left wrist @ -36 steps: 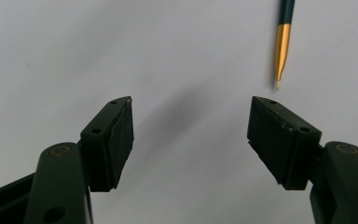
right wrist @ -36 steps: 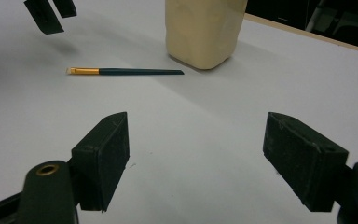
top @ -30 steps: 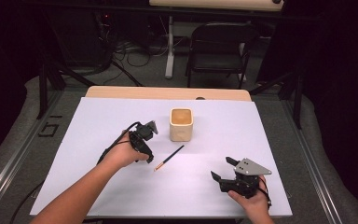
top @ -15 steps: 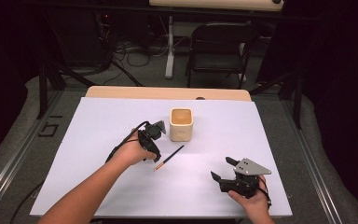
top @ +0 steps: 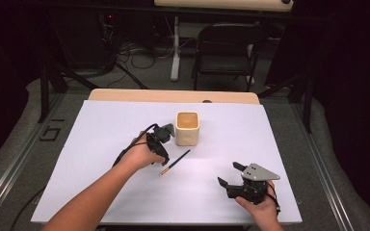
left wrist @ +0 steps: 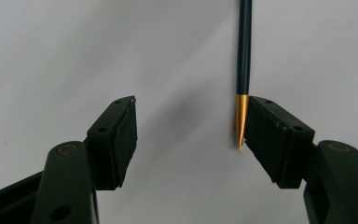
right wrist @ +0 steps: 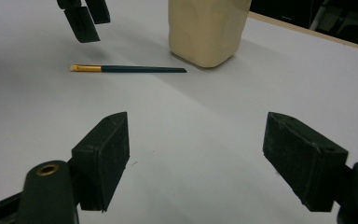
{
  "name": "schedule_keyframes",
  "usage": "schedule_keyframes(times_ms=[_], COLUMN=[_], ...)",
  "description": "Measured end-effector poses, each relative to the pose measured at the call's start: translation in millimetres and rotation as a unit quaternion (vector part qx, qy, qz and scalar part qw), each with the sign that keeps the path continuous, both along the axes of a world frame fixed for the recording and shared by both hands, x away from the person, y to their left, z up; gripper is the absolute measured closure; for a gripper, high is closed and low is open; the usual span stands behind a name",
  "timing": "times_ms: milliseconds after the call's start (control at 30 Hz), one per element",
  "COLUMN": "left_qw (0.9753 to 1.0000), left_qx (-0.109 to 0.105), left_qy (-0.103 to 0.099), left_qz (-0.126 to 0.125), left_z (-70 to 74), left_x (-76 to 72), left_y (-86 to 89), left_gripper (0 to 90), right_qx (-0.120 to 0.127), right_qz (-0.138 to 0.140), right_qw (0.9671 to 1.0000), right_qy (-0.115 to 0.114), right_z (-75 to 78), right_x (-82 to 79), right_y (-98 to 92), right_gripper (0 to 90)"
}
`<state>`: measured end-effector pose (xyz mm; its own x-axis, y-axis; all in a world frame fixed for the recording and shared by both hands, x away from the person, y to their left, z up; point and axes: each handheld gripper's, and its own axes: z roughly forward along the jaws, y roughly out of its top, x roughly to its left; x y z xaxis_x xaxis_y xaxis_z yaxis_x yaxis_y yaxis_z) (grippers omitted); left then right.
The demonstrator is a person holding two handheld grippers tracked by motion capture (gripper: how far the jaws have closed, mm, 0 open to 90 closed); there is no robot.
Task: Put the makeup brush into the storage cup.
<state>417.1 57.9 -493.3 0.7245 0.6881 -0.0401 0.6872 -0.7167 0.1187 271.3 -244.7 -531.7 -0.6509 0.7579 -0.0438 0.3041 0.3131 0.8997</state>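
Both grippers' fingers open; left gripper moved nearer paintbrush (by cup), right gripper unmoved.

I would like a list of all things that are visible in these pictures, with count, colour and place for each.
brush: 1, dark handle with gold ferrule, lying on the sheet in front of the cup
cup: 1, cream, standing on the sheet near the middle, toward the far side
sheet: 1, white, covering most of the table
table: 1, light wood, its far edge showing beyond the sheet
chair: 1, black, on the floor behind the table
left hand-held gripper: 1, black, open, over the brush's gold end
right hand-held gripper: 1, black, open, near the sheet's near right corner
forearms: 2, entering from the bottom
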Motion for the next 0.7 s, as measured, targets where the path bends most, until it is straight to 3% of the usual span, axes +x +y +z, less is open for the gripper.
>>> schedule_keyframes(times_ms=[500,700], left_qw=[1.0,1.0], left_qx=[-0.001,-0.004], left_qy=[0.003,0.003], left_qz=[0.004,-0.007], left_z=[-2.4,-2.0], left_x=[2.1,2.0], left_y=[-4.3,-9.3], left_gripper=[38.4,42.5], right_qx=[-0.001,-0.001], right_qz=[0.003,0.002], right_qw=[1.0,1.0], right_qy=[0.001,0.002], right_z=[0.0,-0.2], right_x=[0.0,0.1], right_y=[0.0,0.3], right_gripper=[22.7,22.7])
